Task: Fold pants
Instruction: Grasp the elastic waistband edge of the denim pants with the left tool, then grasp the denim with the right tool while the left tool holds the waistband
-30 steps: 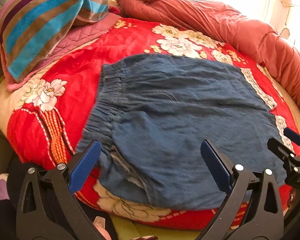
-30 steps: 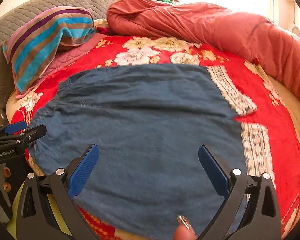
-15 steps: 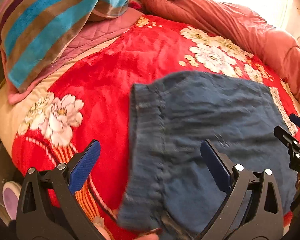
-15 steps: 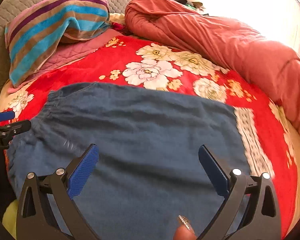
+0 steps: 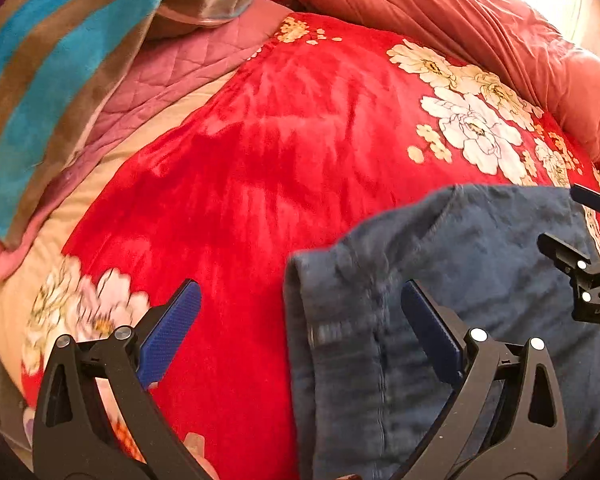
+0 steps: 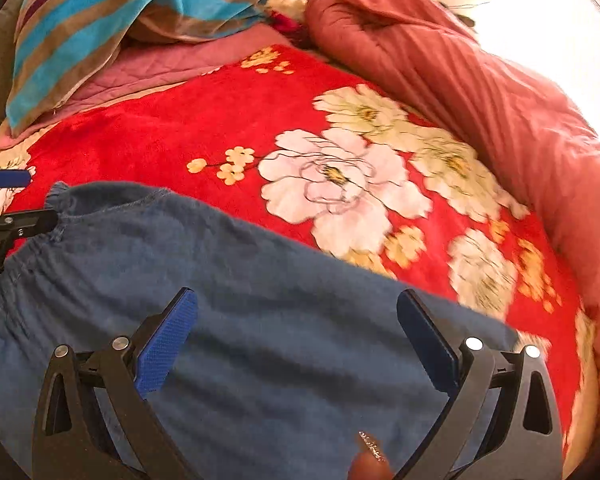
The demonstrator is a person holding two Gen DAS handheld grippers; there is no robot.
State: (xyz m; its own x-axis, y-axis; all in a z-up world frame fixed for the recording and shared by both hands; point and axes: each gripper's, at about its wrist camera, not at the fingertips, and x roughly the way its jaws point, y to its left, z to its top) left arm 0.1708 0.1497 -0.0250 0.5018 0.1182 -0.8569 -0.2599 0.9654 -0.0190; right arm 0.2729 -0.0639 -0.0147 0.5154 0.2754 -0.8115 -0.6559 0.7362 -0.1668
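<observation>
Blue pants [image 6: 260, 320] lie spread across the near edge of a bed covered by a red floral blanket [image 5: 284, 152]. The left tongs [image 5: 300, 320] hang spread wide over the pants' elastic waistband edge; the right tongs [image 6: 298, 326] gape empty above the cloth. Bare blanket stretches toward a striped towel [image 6: 132, 12] and a rolled red quilt [image 6: 460, 92] at the far edge.

Black hand-held gripper [image 5: 300, 320]; blue pads [image 5: 168, 332]

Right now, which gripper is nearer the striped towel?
Left. The left gripper hangs by the pants' waistband end, the side toward the striped towel; the right gripper hangs over the pants farther away.
</observation>
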